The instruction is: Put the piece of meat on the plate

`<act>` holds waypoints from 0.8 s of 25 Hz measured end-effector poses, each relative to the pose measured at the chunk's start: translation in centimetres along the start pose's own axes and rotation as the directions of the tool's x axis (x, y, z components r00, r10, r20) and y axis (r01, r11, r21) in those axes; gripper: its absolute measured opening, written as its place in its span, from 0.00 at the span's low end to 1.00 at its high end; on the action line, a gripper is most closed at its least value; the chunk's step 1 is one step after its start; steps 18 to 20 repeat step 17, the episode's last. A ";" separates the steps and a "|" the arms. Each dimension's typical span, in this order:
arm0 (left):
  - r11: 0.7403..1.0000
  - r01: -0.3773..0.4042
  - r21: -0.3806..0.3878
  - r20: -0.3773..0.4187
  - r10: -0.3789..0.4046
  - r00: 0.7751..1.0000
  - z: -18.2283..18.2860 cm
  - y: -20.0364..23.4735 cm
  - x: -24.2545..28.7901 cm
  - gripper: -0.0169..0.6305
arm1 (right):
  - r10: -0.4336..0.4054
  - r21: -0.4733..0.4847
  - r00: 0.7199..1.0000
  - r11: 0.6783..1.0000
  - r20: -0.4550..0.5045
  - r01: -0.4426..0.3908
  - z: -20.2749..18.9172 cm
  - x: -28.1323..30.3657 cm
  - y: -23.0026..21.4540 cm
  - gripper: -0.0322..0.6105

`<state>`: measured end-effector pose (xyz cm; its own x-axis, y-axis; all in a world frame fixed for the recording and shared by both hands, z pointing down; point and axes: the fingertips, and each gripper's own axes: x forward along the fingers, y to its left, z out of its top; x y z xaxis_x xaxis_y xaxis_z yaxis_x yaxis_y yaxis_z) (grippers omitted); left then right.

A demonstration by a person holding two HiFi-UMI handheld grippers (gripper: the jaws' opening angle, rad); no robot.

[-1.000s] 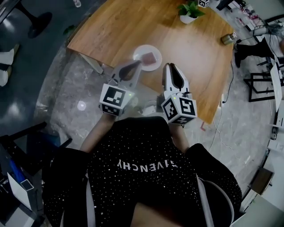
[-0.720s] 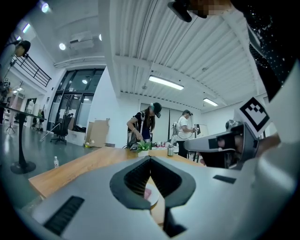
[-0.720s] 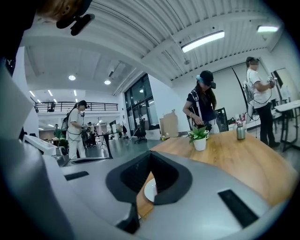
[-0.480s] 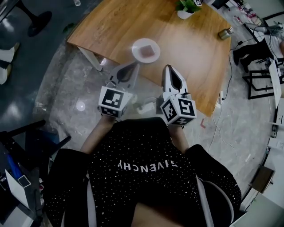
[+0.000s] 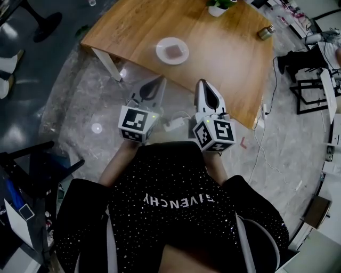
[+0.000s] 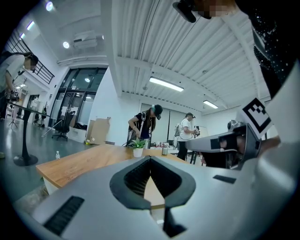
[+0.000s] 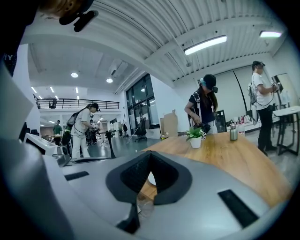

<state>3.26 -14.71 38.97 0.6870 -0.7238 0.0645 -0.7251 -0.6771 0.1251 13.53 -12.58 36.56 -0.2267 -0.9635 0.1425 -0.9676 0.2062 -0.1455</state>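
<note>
A brownish piece of meat (image 5: 173, 50) lies on a white plate (image 5: 161, 51) near the front edge of the wooden table (image 5: 229, 58). Both grippers hang over the floor, short of the table and well back from the plate. My left gripper (image 5: 159, 81) is shut with nothing in it, its tips pointing toward the table. My right gripper (image 5: 203, 82) is also shut and empty. In the left gripper view the left gripper's (image 6: 150, 158) jaws meet at the tip. In the right gripper view the right gripper (image 7: 150, 153) is closed, and a sliver of the plate (image 7: 151, 179) shows beyond it.
A potted plant (image 5: 217, 8) and a metal flask (image 5: 265, 32) stand at the table's far side. A white power strip (image 5: 173, 125) with a cable lies on the floor between the grippers. A table leg (image 5: 106, 64) stands at left. People (image 7: 205, 105) work beyond the table.
Both grippers have drawn back from the table together. The plate with the meat now lies farther ahead, and more floor shows under the grippers.
</note>
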 end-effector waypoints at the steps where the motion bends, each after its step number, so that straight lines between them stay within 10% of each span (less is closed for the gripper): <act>1: 1.000 -0.002 -0.003 0.000 0.002 1.000 0.0 -0.2 -0.3 0.04 | 0.004 -0.004 1.000 1.000 0.000 -0.004 -0.1 -0.4 0.2 0.07; 20: 1.000 0.005 -0.026 -0.038 -0.006 0.999 0.1 -2.5 -3.5 0.04 | 0.009 0.006 1.000 1.000 -0.004 -0.009 -0.7 -4.4 2.0 0.07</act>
